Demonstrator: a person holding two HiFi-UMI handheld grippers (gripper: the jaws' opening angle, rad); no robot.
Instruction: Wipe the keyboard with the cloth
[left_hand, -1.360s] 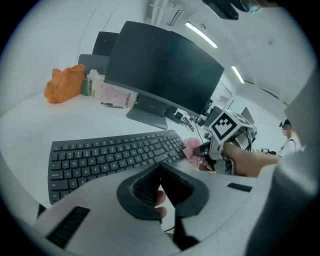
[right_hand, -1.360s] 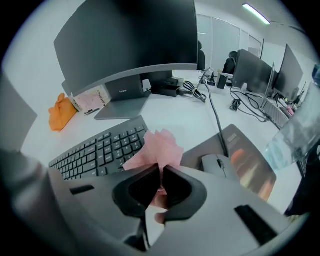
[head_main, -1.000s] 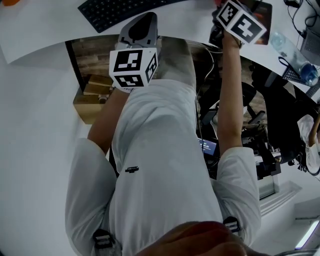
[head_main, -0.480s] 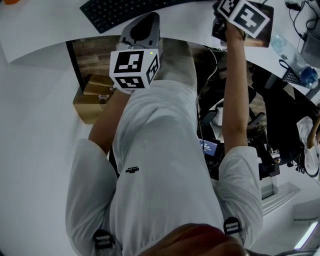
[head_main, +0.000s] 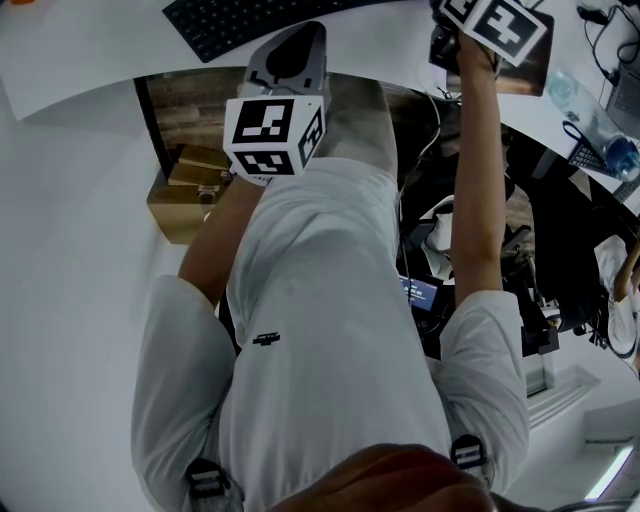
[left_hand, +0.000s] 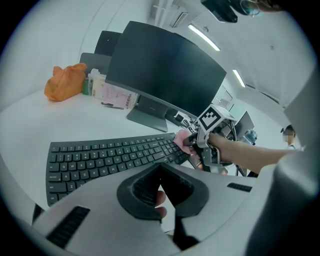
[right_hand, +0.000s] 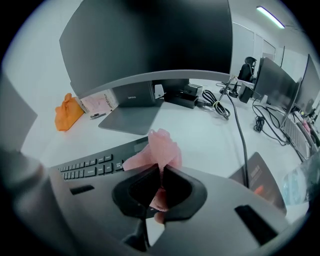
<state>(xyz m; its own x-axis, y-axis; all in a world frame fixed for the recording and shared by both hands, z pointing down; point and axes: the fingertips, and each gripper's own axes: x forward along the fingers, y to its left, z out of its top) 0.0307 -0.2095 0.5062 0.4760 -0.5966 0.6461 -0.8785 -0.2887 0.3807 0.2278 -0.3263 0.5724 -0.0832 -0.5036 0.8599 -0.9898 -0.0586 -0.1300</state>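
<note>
A black keyboard (left_hand: 105, 160) lies on the white desk (left_hand: 30, 125), in front of the monitor. In the head view only its near edge (head_main: 240, 22) shows at the top. My right gripper (right_hand: 161, 172) is shut on a crumpled pink cloth (right_hand: 159, 149), which sticks up past the jaws over the keyboard's right end (right_hand: 97, 164). From the left gripper view, the cloth (left_hand: 181, 138) sits at the keyboard's right end, with the right gripper (left_hand: 192, 145) behind it. My left gripper (left_hand: 160, 171) is shut and holds nothing, hovering at the desk's near edge below the keyboard.
A large dark monitor (left_hand: 165, 75) on a grey stand (right_hand: 132, 117) stands behind the keyboard. An orange bag (left_hand: 65, 82) and small packets lie far left. Cables (right_hand: 220, 107) and a dark pad (right_hand: 260, 182) lie to the right. Cardboard boxes (head_main: 185, 195) sit under the desk.
My right gripper has moved further away over the desk, towards the top of the head view. The left gripper has barely shifted.
</note>
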